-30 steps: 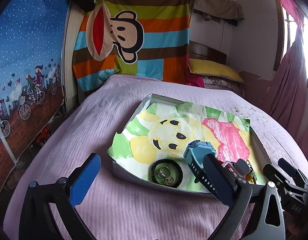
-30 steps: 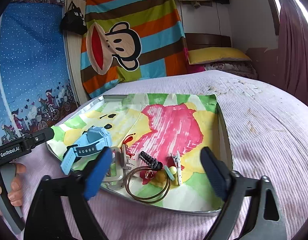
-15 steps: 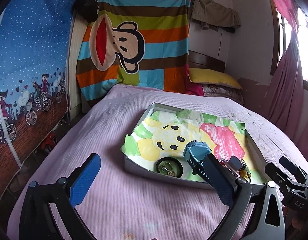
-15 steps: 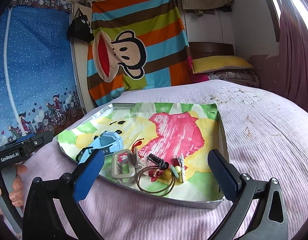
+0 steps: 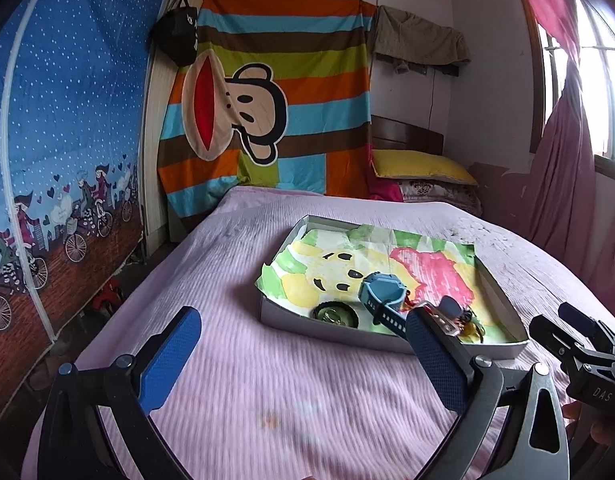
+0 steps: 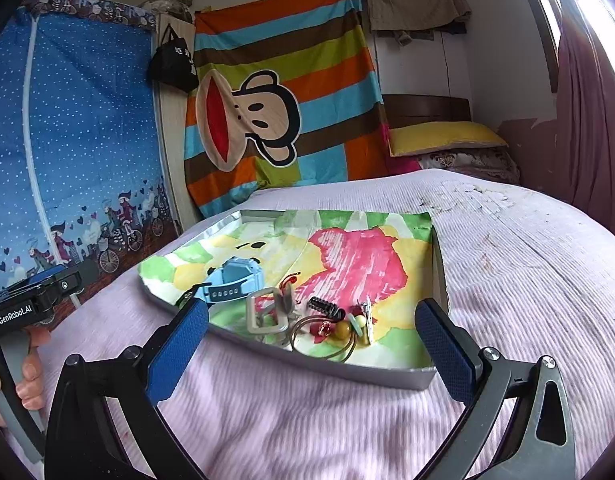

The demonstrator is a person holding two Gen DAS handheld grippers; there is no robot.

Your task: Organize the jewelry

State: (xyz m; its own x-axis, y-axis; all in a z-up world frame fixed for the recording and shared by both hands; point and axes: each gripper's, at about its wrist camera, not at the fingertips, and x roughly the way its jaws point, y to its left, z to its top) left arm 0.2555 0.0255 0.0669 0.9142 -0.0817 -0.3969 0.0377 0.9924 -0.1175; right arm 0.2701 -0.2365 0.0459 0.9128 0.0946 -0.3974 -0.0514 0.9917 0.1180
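Tongs left (image 5: 303, 352) and right (image 6: 311, 344) gape empty over ribbed bedspread (image 6: 527, 280); shallow tray (image 6: 387, 376) beyond.

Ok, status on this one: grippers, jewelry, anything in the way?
Left hand-held gripper open, empty. Right hand-held gripper open, empty. Blue watch, buckle and hair ties lie in the tray. Nothing blocking.
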